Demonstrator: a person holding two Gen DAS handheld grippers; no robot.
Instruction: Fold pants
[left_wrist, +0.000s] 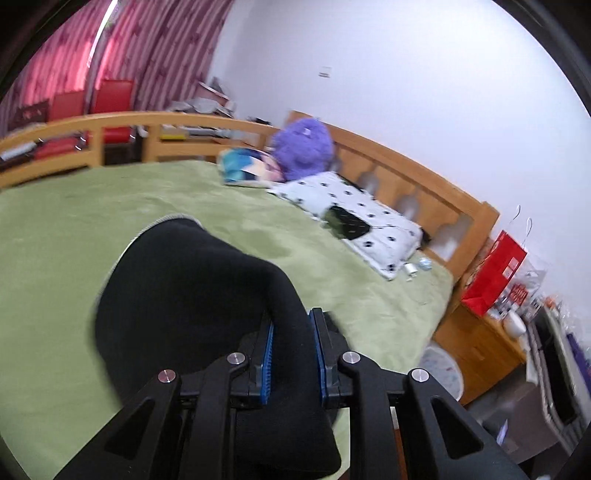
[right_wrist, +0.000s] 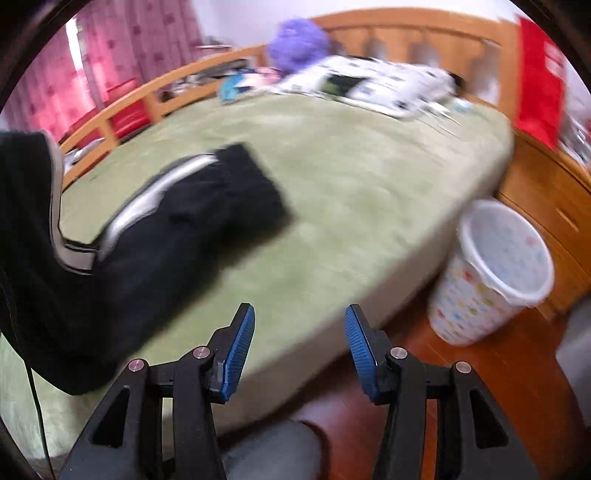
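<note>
Black pants (right_wrist: 177, 236) with a pale side stripe lie on the green bed cover (right_wrist: 351, 177), one end lifted at the left edge of the right wrist view. In the left wrist view my left gripper (left_wrist: 293, 325) is shut on a fold of the black pants (left_wrist: 192, 288), which drape up and over its blue pads (left_wrist: 266, 354) and hang above the bed cover (left_wrist: 92, 206). My right gripper (right_wrist: 299, 332) stands open over the near edge of the bed, nothing between its fingers, to the right of the pants.
A spotted pillow (left_wrist: 354, 210), a purple plush toy (left_wrist: 303, 147) and a wooden headboard (left_wrist: 424, 181) are at the far end of the bed. A white dotted bin (right_wrist: 491, 273) stands on the wooden floor beside a wooden cabinet (right_wrist: 546, 206). A red bag (left_wrist: 495, 273) sits on the nightstand.
</note>
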